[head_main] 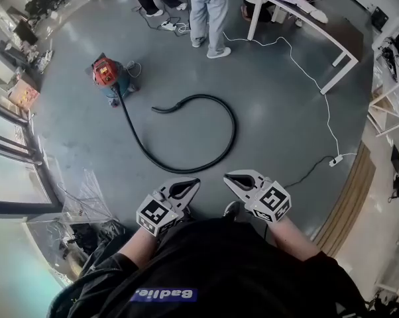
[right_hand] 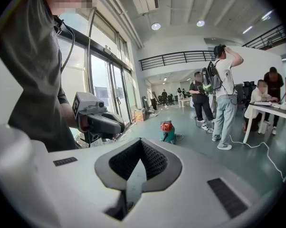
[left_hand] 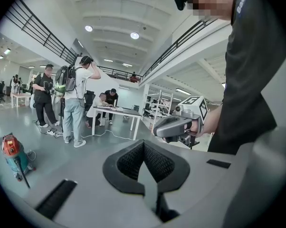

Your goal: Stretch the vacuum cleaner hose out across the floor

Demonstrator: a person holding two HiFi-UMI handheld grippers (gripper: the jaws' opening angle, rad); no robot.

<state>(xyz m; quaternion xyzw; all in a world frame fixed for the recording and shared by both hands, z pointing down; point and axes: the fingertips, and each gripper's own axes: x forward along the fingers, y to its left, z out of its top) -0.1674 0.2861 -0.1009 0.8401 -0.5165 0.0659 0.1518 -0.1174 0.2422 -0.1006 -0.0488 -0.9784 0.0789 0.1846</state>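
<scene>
Both pairs of jaws are closed on nothing, with the left gripper (head_main: 195,181) and right gripper (head_main: 228,176) hanging side by side above the grey floor (head_main: 292,105). Ahead, the black hose (head_main: 234,130) lies curled in a hook. It runs back to the red-topped vacuum cleaner (head_main: 107,73) near the floor's windowed left edge.

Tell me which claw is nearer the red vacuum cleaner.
Left. The left claw is down and right of the vacuum cleaner in the head view; the right claw is farther right, beyond the left one.
</scene>
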